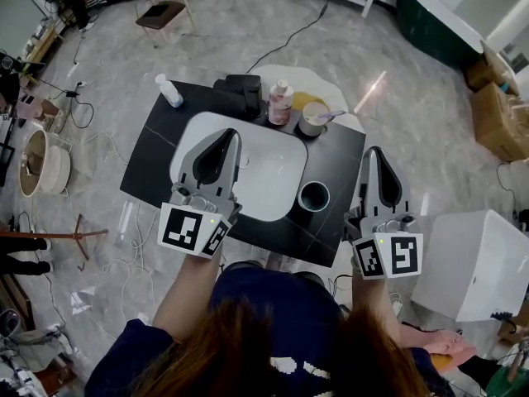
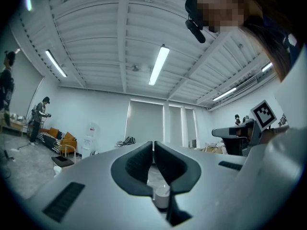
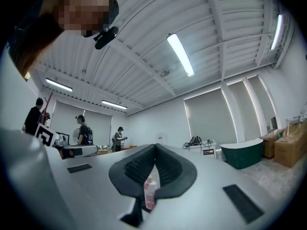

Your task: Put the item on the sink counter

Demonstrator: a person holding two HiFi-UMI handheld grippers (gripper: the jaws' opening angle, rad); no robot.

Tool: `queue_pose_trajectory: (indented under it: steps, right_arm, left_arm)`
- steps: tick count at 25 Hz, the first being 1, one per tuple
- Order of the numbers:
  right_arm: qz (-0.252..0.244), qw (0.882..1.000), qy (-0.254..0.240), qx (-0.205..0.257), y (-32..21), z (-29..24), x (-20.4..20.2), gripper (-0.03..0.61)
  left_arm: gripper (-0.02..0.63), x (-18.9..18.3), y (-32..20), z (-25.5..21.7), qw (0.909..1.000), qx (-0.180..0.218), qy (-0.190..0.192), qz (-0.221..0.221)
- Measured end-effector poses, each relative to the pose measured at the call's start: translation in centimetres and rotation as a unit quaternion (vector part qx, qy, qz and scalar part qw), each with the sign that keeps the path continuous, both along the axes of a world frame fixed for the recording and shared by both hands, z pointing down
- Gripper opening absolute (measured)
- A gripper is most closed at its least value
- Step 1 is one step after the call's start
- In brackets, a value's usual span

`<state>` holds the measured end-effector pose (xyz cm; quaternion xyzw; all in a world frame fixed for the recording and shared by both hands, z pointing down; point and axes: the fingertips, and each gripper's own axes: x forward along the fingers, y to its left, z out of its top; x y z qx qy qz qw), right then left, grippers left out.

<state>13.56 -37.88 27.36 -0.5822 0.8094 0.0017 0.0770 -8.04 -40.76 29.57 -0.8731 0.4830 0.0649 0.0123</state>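
My left gripper [image 1: 231, 137] and right gripper [image 1: 374, 154] are fully closed and hold nothing, over the black sink counter [image 1: 157, 155]. The pink bottle [image 1: 280, 103] stands on it behind the white basin [image 1: 269, 172]. Grey marble floor [image 1: 397, 98] surrounds it.

Grey marble floor [image 1: 223, 44] with cables [image 1: 289, 38], a chair [image 1: 161, 11], cardboard boxes [image 1: 496, 114], ceiling strip lights [image 2: 158, 66].

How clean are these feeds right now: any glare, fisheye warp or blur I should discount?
Head view: even light, sharp; one glare streak on the floor beyond the counter. Left gripper view: strong fisheye, dark corners, bent beams; a tube light blows out. Right gripper view: same warp; the bottle past the shut right gripper looks small and soft.
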Motion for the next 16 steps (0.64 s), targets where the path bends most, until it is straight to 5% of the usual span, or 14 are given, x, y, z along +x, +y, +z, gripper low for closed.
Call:
queue_pose_trajectory:
  steps: [16]
  right_arm:
    - [0.008, 1.0, -0.011, -0.002, 1.3, -0.5, 0.5, 0.014]
  left_arm:
    - [0.028, 0.5, 1.7, -0.4, 1.0, 0.0, -0.006, -0.007]
